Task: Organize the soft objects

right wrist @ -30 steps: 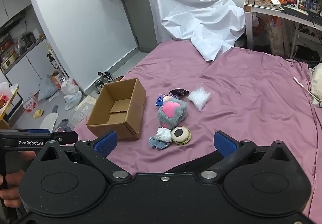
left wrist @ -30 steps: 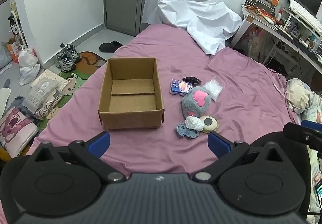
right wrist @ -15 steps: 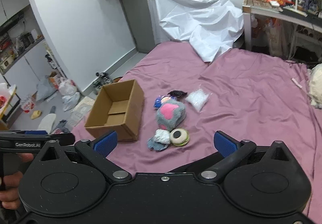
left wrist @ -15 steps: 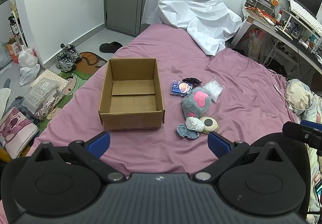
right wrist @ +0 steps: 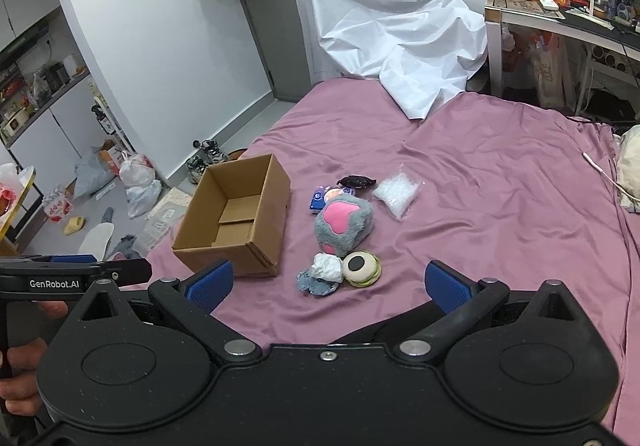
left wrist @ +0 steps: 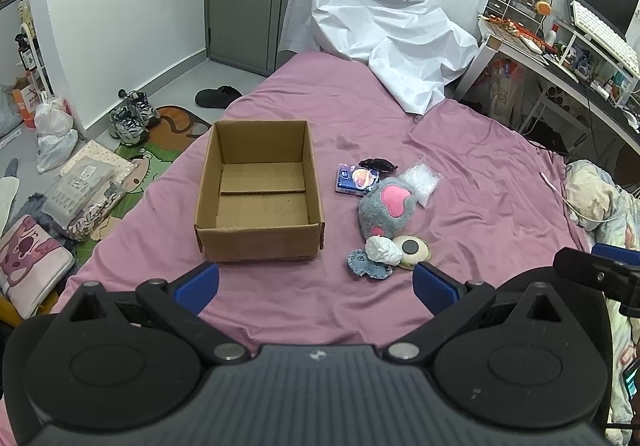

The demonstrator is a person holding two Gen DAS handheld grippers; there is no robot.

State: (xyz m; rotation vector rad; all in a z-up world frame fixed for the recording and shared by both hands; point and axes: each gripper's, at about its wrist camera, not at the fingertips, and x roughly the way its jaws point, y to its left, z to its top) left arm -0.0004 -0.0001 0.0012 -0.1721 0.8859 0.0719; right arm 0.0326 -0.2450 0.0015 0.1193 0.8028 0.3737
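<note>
On the left of the purple bed (left wrist: pixel 480 173) sits the open box (left wrist: pixel 260 201), empty as far as its floor shows, with its long axis running away from the cameras. The left claw (left wrist: pixel 316 282) hovers just short of the box's near wall, its blue pads spread wide with nothing between them, so the box lies straight ahead of it and the soft things lie ahead and to its right. Those things make a loose cluster just beside the box's right wall: at the near end a blue-grey scrap (left wrist: pixel 368 266), with a white wad (left wrist: pixel 383 249) resting on it and a cream puck (left wrist: pixel 412 248) touching the wad; behind them a grey plush with a pink heart (left wrist: pixel 386 207); and at the far end a blue packet (left wrist: pixel 354 178), a small dark piece (left wrist: pixel 378 165) and a clear bag (left wrist: pixel 422 179). The cluster's long axis runs away from the claws, roughly parallel to the box. The right claw (right wrist: pixel 327 284) is likewise wide open and empty, and in its own view the scrap (right wrist: pixel 316 283) and wad (right wrist: pixel 329 266) lie almost dead ahead between its pads (the box (right wrist: pixel 236 226) sits off to its left). By my reading the right claw is the better placed for the first pick, and the near end of the cluster is the natural start, with a short carry leftward over the box's right wall.
</note>
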